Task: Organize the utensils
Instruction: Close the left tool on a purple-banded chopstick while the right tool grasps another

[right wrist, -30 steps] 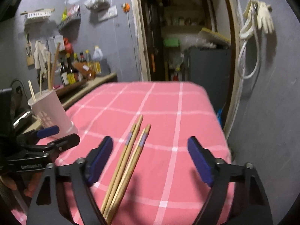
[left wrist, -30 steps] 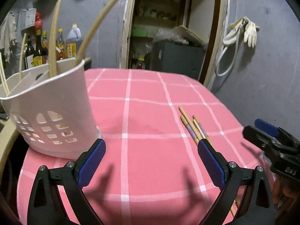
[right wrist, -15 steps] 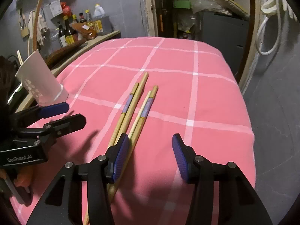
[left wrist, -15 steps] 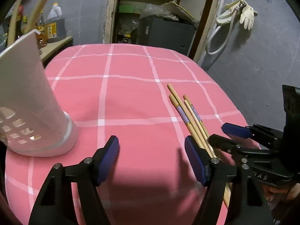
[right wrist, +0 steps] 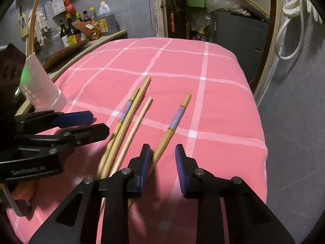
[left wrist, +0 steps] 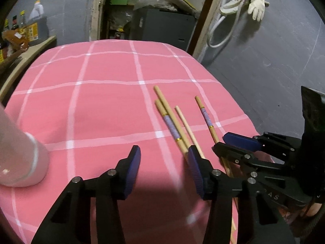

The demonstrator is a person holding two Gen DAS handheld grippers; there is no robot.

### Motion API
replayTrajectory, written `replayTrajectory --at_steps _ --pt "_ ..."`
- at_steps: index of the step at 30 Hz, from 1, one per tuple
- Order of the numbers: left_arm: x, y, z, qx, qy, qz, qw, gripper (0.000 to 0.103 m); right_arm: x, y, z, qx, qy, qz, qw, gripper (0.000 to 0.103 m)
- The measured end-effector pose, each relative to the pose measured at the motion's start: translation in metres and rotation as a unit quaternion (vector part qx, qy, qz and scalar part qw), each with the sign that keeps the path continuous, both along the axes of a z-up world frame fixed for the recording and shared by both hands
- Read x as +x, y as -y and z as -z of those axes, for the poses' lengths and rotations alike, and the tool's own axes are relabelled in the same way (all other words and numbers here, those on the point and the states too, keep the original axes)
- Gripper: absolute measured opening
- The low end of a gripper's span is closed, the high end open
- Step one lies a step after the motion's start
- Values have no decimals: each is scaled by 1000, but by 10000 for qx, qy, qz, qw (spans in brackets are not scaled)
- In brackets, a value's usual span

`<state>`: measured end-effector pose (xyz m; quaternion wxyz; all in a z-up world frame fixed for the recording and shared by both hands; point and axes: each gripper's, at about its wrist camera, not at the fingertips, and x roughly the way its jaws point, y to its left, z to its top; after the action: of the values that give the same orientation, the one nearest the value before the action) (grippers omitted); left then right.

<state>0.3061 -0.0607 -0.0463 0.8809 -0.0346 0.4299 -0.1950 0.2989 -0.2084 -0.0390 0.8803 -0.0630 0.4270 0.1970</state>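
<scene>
Four chopsticks (right wrist: pixel 130 122) are lying on the pink checked tablecloth (right wrist: pixel 213 105) towards the right edge of the table, their thick ends pointing to its far edge; in the right wrist view two of them are touching side by side, a plain one is lying just beside those, and a banded chopstick (right wrist: pixel 172 126) is set a little apart on the side nearer the right edge. The white perforated holder (right wrist: pixel 40 89) is standing near the left edge, well apart from them.

The right gripper (right wrist: pixel 162 162) is being lowered over the near part of the banded chopstick. Its jaws have just been closing and are parted only narrowly; the stick appears to be passing under the left pad rather than between the two, so nothing is being gripped yet. The left gripper (left wrist: pixel 164 162) has also just been closing and is half open over bare cloth, its right pad just beside the paired sticks, with nothing between the pads.

For a clean pick, the right gripper is probably best shifted slightly so that the banded stick is centred between the pads before they are closed. The soft cloth is likely to give, so the tips should be pressed down lightly. Only one stick should be taken, with the neighbours left undisturbed.
</scene>
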Motion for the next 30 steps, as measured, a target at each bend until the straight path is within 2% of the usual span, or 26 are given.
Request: replayTrajectory --at_steps 5,9,13,20,25,30 --pt "9 9 3 73 -98 44 9999 28 2 11 0 68 -13 85 9999 18" --pt "16 15 3 139 -128 38 9998 14 4 17 0 215 -54 159 9996 18" --pt "17 14 5 45 -218 63 9997 14 7 21 0 387 -99 214 9990 18" --pt "21 24 6 197 -266 107 9994 14 27 26 5 634 -375 439 9963 20" --pt "22 23 6 170 -312 52 9994 12 46 24 6 722 -492 610 9943 21" --pt "23 18 6 35 -434 -38 9990 8 47 24 5 756 -552 780 9926 13"
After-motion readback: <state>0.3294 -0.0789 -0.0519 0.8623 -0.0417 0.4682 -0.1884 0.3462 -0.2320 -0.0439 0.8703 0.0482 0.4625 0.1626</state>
